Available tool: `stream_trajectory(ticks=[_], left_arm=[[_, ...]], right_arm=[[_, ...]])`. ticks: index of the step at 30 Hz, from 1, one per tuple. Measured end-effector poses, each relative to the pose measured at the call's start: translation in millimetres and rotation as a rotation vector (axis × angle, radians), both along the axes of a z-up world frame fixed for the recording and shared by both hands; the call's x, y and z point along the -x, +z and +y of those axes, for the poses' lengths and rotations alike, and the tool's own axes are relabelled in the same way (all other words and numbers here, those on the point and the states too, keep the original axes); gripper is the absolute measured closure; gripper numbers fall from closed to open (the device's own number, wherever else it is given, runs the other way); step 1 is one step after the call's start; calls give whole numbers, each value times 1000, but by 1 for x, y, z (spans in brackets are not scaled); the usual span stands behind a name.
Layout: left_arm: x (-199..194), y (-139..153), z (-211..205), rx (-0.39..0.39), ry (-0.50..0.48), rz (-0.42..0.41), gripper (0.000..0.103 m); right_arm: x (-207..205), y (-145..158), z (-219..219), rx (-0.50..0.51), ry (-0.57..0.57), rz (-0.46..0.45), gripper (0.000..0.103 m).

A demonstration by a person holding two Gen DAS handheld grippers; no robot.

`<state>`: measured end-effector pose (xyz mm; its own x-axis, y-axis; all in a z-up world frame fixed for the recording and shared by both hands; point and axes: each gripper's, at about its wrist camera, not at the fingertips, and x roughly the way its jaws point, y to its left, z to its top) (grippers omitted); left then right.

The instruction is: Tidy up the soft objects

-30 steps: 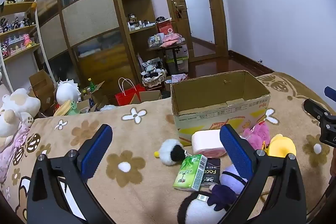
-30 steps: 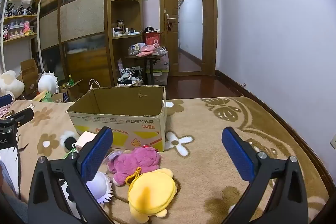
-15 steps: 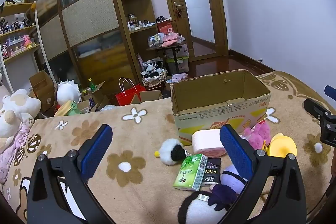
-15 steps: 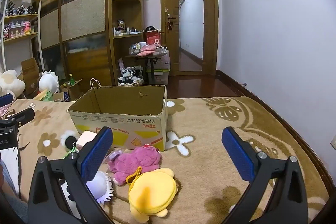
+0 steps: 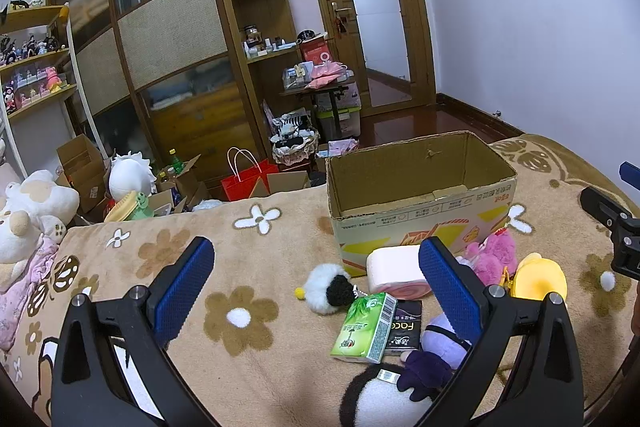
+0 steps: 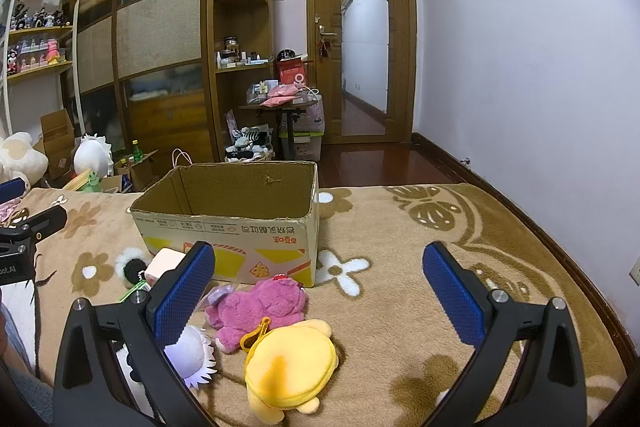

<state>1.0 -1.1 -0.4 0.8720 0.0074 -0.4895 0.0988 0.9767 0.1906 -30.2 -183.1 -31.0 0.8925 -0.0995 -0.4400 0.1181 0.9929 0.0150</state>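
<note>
Nothing moved, green carton [image 5: 366,329] clear only left-view

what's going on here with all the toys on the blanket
A person holds a two-finger gripper in each hand over a flowered blanket, and neither has picked anything up: the left gripper and right gripper both have their jaws wide open and empty. An open cardboard box sits ahead, with nothing visible inside from these angles. In front of it lie the soft things, untouched: a pink plush, a yellow plush and a black-and-white pompom.
</note>
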Motion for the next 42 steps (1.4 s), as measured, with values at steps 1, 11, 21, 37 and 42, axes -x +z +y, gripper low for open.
stream_trajectory(ticks=[1,11,21,37,42], left_arm=[[0,0,0,-1,-1,-1,2],[2,-1,6,0,-2,-1,2],[3,0,7,-2,-1,0,2],[2,-1,6,-4,-2,2,2],[3,-1,7,-4,-1,2,2]], right_arm=[[0,0,0,-1,0,0,0],[0,0,0,0,1,1,0],[0,0,0,0,1,1,0],[0,1,0,0,0,0,0],[0,1,0,-1,1,0,0]])
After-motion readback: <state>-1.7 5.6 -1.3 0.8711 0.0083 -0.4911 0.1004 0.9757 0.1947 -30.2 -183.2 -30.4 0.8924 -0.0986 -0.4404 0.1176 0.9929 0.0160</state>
